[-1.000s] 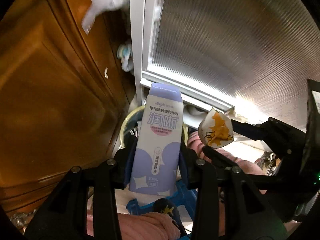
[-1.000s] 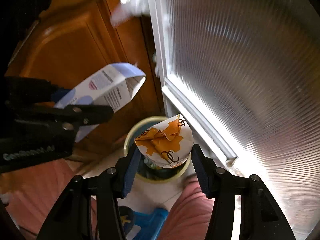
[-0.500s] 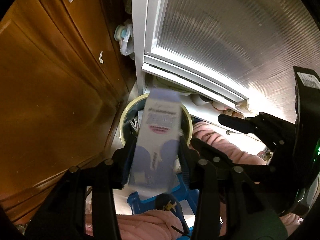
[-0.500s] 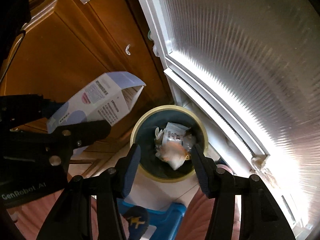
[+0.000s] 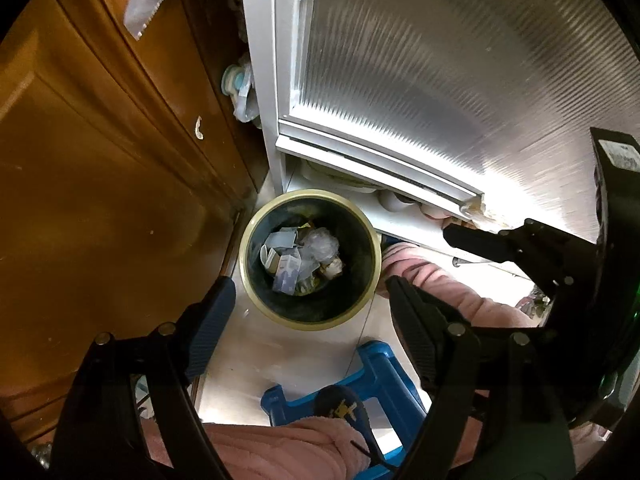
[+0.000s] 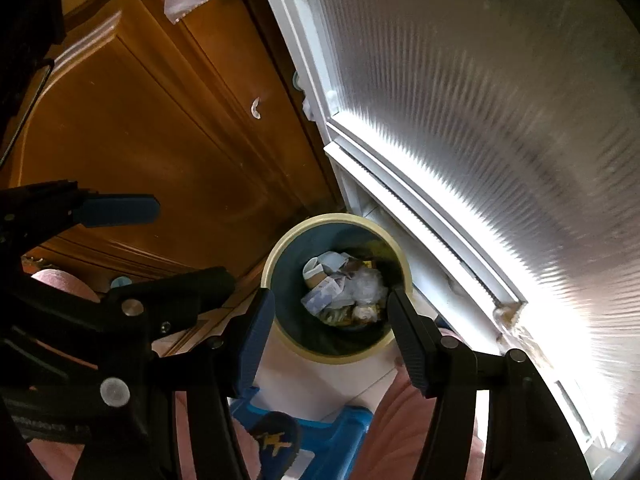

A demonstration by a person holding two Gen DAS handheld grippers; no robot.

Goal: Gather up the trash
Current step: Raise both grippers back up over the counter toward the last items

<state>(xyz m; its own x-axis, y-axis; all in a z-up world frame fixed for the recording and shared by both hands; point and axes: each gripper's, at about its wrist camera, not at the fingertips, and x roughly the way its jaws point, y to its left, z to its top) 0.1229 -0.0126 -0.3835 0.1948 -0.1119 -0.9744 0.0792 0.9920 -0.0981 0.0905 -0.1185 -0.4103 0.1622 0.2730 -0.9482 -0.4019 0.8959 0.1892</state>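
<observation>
Lilac carton point(image 5: 287, 276) lies in the bin point(image 5: 256, 236), among crumpled wrappers point(image 5: 320, 246) on the floor by the wooden cabinet point(image 5: 100, 184) and the ribbed glass door point(image 5: 460, 80). Directly above, the left gripper point(image 5: 310, 320) hangs with its jaws spread and nothing between them; they have just been opening. The right gripper point(image 6: 330, 330) hovers over the same bin, jaws apart and empty, having opened a little further. The drop looks done, so the step in hand is the release. Next both grippers probably need to lift away and seek more trash. Room is tight: cabinet on one side, door frame on the other, a blue stool point(image 5: 372, 384) and the person's pink-clad legs point(image 5: 280, 452) below, and the two grippers near each other.
</observation>
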